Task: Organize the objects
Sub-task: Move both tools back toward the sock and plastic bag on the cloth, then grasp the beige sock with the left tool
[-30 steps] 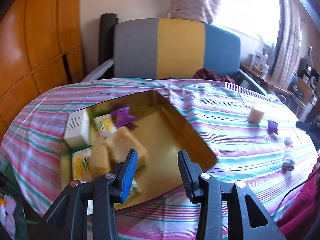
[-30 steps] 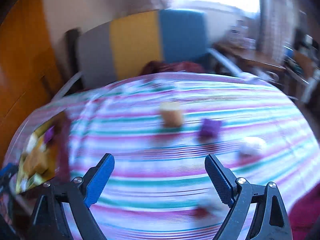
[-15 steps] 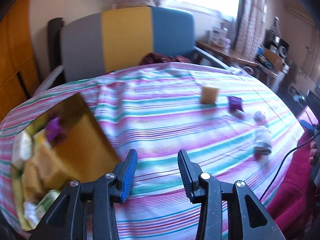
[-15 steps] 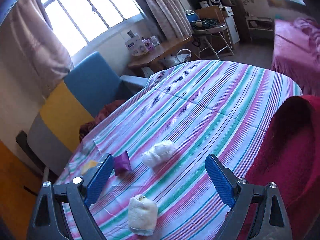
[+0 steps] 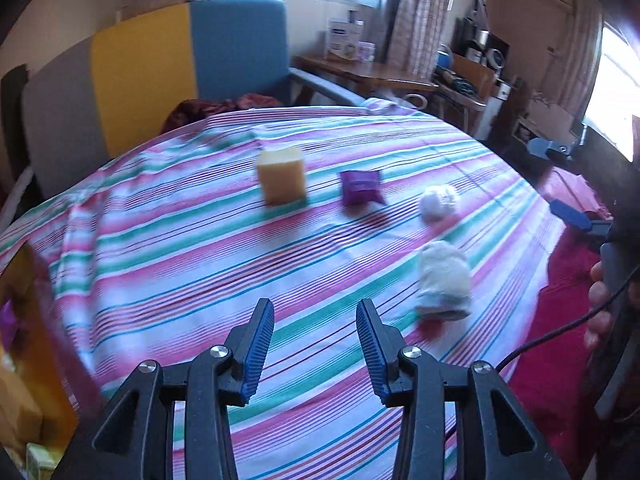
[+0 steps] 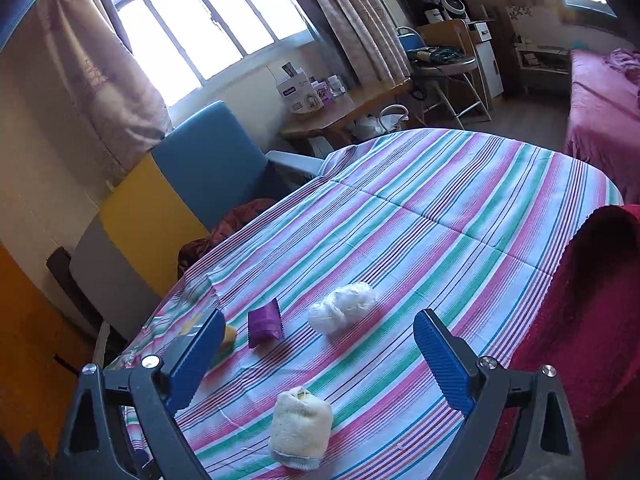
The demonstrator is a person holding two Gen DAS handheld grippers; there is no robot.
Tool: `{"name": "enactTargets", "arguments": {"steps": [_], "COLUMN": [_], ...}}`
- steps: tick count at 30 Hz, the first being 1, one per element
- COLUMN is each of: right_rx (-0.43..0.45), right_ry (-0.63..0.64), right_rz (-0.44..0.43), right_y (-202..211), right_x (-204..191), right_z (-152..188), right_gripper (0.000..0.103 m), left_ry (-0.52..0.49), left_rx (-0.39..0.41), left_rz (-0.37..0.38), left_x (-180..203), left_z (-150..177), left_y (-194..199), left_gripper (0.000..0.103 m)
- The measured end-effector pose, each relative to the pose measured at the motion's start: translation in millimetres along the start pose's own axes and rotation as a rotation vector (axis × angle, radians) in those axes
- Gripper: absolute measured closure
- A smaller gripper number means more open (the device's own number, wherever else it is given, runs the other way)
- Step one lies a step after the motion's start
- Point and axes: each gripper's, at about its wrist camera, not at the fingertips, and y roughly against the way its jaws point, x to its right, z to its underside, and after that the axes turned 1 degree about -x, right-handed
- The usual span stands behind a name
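Blue ribbed pads line both sets of tongs. Left tongs (image 5: pixel 315 344): jaws partly apart, nothing between them, hanging above the striped tablecloth (image 5: pixel 192 248) near its front edge. Right tongs (image 6: pixel 318 360): jaws spread wide, also holding nothing, tilted down over the cloth.

Rolled cream sock (image 6: pixel 301 428) lies on the cloth just ahead of the right tongs, roughly centred between the pads. The wide spread fits a soft, bulky roll, so I judge this the likeliest next pick. In the left view the same sock (image 5: pixel 443 282) sits to the right of the left tongs, outside their line.

Further out: white wad (image 6: pixel 342 312), probably bagged cotton, hard to say; purple packet (image 6: pixel 265 323) beside it; yellow sponge block (image 5: pixel 281 176) standing upright, mostly hidden behind the left pad in the right view. The four loose items are spread in a loose line, none touching.

Gold tray (image 5: pixel 36 380) shows at the far left edge of the left view, with things already in it, blurred. Judgement: the tray is the collecting place and the loose items are not yet moved; task part done.

Beyond the table: a chair (image 5: pixel 192 64) with grey, yellow and blue back panels, and a red cloth (image 6: pixel 588 320) draped at the right.
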Motion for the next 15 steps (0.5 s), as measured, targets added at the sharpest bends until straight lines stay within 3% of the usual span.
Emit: {"name": "enactTargets", "arguments": {"steps": [8, 11, 15], "right_rx": [0.011, 0.008, 0.006], "right_ry": [-0.023, -0.025, -0.033], "right_rz": [-0.037, -0.047, -0.058], "right_y": [3.7, 3.3, 3.3], "right_x": [4.4, 4.4, 6.5], "right_z": [-0.9, -1.0, -0.9], "right_gripper": [0.005, 0.005, 0.005], "left_ry": [-0.073, -0.103, -0.165], "left_rx": [-0.052, -0.084, -0.113], "left_rz": [0.198, 0.252, 0.252], "left_x": [48.7, 68.8, 93.1], "left_z": [-28.4, -34.0, -35.7], "left_y": [-45.4, -61.4, -84.7], "left_gripper": [0.042, 0.04, 0.038]}}
